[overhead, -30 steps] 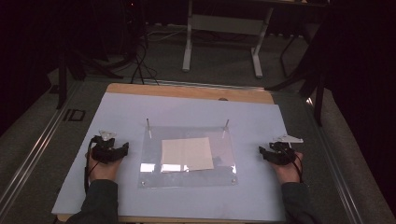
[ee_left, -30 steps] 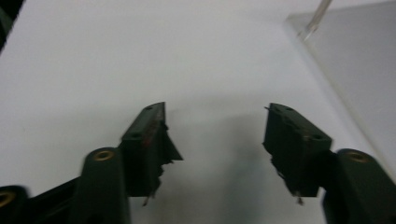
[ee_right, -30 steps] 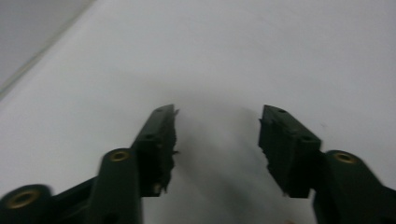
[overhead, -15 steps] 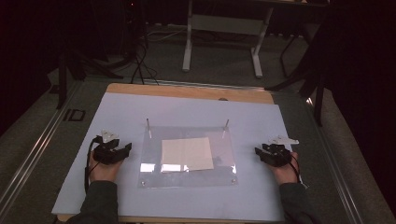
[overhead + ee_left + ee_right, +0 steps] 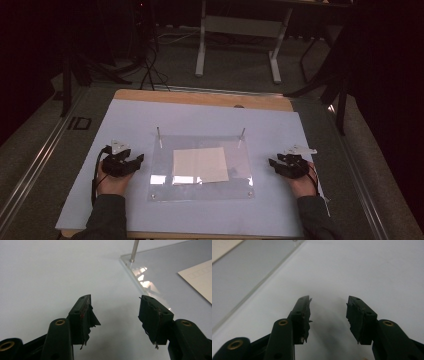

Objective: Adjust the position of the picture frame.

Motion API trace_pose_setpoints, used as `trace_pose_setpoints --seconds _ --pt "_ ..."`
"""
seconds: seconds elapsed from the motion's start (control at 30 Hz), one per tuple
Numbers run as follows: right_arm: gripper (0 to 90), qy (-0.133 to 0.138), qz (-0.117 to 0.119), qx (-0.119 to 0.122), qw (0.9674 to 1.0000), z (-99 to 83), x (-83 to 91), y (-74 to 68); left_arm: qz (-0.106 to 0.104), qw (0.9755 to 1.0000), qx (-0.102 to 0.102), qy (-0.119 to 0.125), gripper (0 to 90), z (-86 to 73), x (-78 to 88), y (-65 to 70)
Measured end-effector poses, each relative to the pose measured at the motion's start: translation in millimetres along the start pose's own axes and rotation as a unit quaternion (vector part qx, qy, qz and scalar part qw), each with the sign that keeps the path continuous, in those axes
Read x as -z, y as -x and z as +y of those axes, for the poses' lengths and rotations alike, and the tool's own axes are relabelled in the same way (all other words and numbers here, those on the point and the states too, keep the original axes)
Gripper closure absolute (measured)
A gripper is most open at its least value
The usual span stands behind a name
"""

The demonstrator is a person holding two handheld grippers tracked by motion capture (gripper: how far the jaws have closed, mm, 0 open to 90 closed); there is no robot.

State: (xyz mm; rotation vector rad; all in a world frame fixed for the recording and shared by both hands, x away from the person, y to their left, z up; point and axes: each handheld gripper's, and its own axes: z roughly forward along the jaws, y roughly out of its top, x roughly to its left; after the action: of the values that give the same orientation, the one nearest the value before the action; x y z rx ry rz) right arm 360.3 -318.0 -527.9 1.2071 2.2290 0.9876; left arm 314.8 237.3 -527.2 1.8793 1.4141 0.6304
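Two grippers sit on the pale blue mat, one on each side of the clear plastic sheet [image 5: 200, 167] with a cream card [image 5: 200, 164] lying flat in its middle. Left gripper [image 5: 131, 161] is spread wide with nothing between its jaws, just beside the sheet's left edge. Right gripper [image 5: 275, 163] is also released and holding nothing; its jaws have just been opening a bit, near the sheet's right edge.

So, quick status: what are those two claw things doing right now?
Left gripper open, empty, beside the clear plate. Right gripper open, empty, jaws just widened. Paper lies flat on the plate, untouched. Nothing in the way.
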Motion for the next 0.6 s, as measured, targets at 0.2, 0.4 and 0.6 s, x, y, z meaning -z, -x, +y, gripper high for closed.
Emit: trace_pose_setpoints --seconds 0.2,0.4,0.6 --pt "54.0 0.006 0.012 0.001 0.9999 3.2 -0.1 -6.2 -0.011 0.9999 -0.007 0.003 44.1 1.8 -1.3 4.1" --pt "54.4 0.009 0.016 0.010 0.9998 6.8 -2.5 -13.7 -0.027 0.9994 -0.020 0.003 45.0 6.7 -3.7 11.0" --pt "54.4 0.010 0.022 0.012 0.9996 9.1 -7.3 -19.3 -0.030 0.9992 -0.026 0.004 45.0 8.9 -5.0 13.2"
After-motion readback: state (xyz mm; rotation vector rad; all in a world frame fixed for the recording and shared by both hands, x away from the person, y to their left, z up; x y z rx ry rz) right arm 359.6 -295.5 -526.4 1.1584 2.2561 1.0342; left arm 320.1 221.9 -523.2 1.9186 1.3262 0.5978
